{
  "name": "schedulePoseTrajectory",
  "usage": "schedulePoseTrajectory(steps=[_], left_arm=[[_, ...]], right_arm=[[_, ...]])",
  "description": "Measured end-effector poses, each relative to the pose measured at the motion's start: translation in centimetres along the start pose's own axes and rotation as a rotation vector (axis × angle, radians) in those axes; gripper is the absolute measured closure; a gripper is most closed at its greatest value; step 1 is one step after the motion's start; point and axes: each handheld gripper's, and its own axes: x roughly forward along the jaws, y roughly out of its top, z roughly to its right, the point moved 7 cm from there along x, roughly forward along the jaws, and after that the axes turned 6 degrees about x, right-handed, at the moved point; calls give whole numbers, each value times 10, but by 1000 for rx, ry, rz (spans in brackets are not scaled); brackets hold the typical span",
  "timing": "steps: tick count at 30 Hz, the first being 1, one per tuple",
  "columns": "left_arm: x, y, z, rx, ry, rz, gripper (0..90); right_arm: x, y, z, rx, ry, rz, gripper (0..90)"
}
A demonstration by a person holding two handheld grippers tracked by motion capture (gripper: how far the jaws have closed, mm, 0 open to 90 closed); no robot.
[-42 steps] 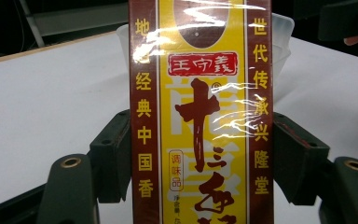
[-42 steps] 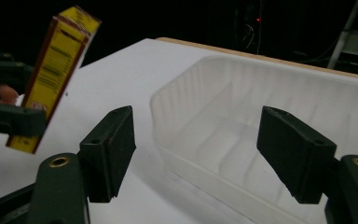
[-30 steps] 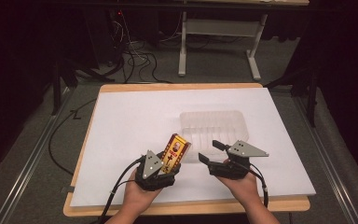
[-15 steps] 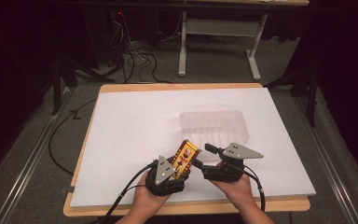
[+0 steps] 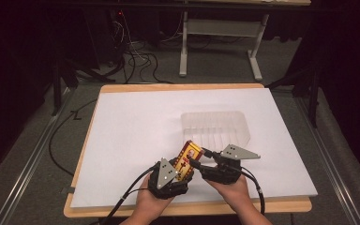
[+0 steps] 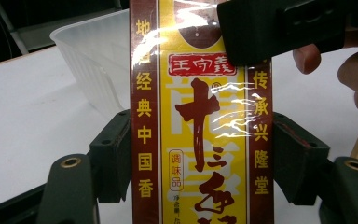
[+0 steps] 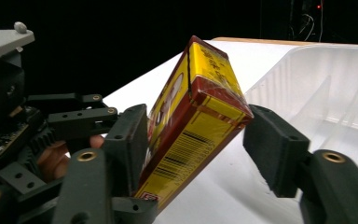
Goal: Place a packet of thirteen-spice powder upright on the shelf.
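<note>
Spice box (image 5: 185,160), yellow and red, wrapped; held above bench (image 5: 131,126) near front edge, clamped in left claw (image 6: 200,158); right claw (image 7: 196,149) wide around its end; close squarely before left releases.

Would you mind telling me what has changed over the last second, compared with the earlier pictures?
The right gripper has moved left toward the left gripper, and its jaws now straddle the upper end of the box, one touching, one apart. The box, clamped by the left gripper throughout, has tilted toward the right gripper. The clear tray and the white sheet have not moved.
</note>
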Motion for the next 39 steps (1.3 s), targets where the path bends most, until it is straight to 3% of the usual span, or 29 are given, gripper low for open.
schedulePoseTrajectory(steps=[10, 21, 24, 39], left_arm=[[4, -4, -1, -10, -18, -34, 323], [8, -7, -2, -7, -29, -62, 318], [8, -8, -2, -6, -39, -68, 279], [1, -5, -8, -11, -52, -43, 269]], right_arm=[[-1, 0, -4, 2, 26, 9, 591], [0, 0, -11, -39, 19, 7, 657], [0, 0, -12, -69, -12, 16, 683], [-12, 6, -1, -70, -67, 54, 683]])
